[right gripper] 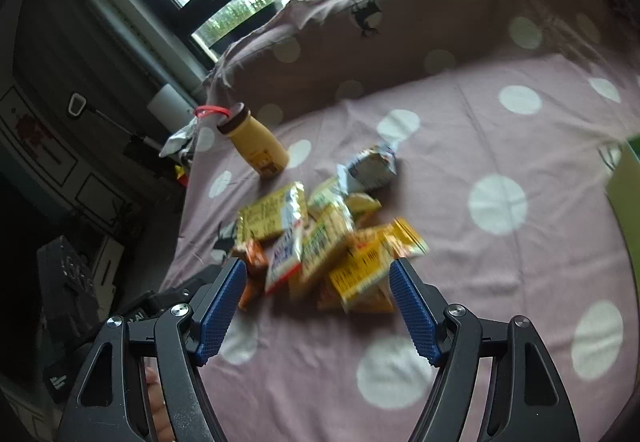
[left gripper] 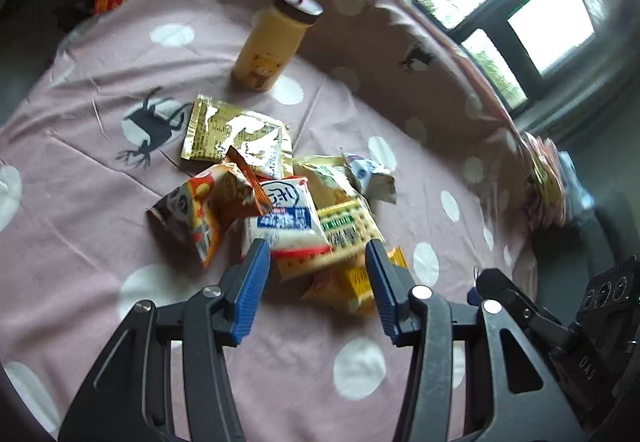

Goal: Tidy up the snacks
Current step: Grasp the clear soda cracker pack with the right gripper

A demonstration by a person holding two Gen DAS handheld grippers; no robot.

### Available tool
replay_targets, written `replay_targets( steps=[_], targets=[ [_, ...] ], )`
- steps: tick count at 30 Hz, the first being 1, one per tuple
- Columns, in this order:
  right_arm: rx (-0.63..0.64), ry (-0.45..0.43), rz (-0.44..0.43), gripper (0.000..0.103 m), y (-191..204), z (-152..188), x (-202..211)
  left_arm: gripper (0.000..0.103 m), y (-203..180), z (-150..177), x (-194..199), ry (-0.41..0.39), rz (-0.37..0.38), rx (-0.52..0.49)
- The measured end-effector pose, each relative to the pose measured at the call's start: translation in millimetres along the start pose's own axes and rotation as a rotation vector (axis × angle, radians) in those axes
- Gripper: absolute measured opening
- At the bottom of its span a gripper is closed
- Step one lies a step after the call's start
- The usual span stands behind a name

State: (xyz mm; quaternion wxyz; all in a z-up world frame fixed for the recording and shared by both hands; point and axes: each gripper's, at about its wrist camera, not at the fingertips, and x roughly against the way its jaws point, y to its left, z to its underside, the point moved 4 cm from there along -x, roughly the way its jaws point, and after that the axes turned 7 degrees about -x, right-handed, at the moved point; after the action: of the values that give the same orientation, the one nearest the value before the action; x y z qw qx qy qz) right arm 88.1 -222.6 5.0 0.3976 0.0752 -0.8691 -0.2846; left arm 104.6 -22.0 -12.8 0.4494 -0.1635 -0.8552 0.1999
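Observation:
A pile of snack packets (left gripper: 288,214) lies on a pink polka-dot cloth (left gripper: 100,202); the pile also shows in the right wrist view (right gripper: 320,242). It holds a white and blue packet (left gripper: 286,218), an orange packet (left gripper: 196,214), a gold packet (left gripper: 228,130) and yellow packets (left gripper: 352,282). My left gripper (left gripper: 316,254) is open and empty, just short of the pile. My right gripper (right gripper: 318,274) is open and empty, its fingers either side of the pile's near edge.
A yellow bottle (left gripper: 272,46) with a red loop stands behind the pile; it also shows in the right wrist view (right gripper: 256,142). A raised cloth-covered edge (left gripper: 400,38) borders the far side. A green object (right gripper: 626,202) sits at the right. The right gripper's body (left gripper: 560,330) is at the left view's right.

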Motion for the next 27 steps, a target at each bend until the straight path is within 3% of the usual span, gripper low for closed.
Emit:
replay_targets(
  steps=[1, 5, 11, 19, 27],
  targets=[
    [0.000, 0.026, 0.005, 0.075, 0, -6, -12, 0.049, 3, 0, -6, 0.017, -0.003, 0.022],
    [-0.025, 0.138, 0.027, 0.052, -8, -24, -61, 0.045, 12, 15, -42, 0.111, 0.002, 0.052],
    [0.034, 0.203, 0.080, 0.048, -7, -35, -104, 0.043, 28, 32, -73, 0.211, 0.025, 0.136],
    [0.080, 0.256, 0.129, 0.048, -12, -25, -136, 0.045, 41, 24, -68, 0.153, 0.016, 0.178],
    [0.118, 0.243, 0.056, 0.037, -7, -16, -141, 0.042, 50, 15, -75, 0.088, 0.083, 0.235]
  ],
)
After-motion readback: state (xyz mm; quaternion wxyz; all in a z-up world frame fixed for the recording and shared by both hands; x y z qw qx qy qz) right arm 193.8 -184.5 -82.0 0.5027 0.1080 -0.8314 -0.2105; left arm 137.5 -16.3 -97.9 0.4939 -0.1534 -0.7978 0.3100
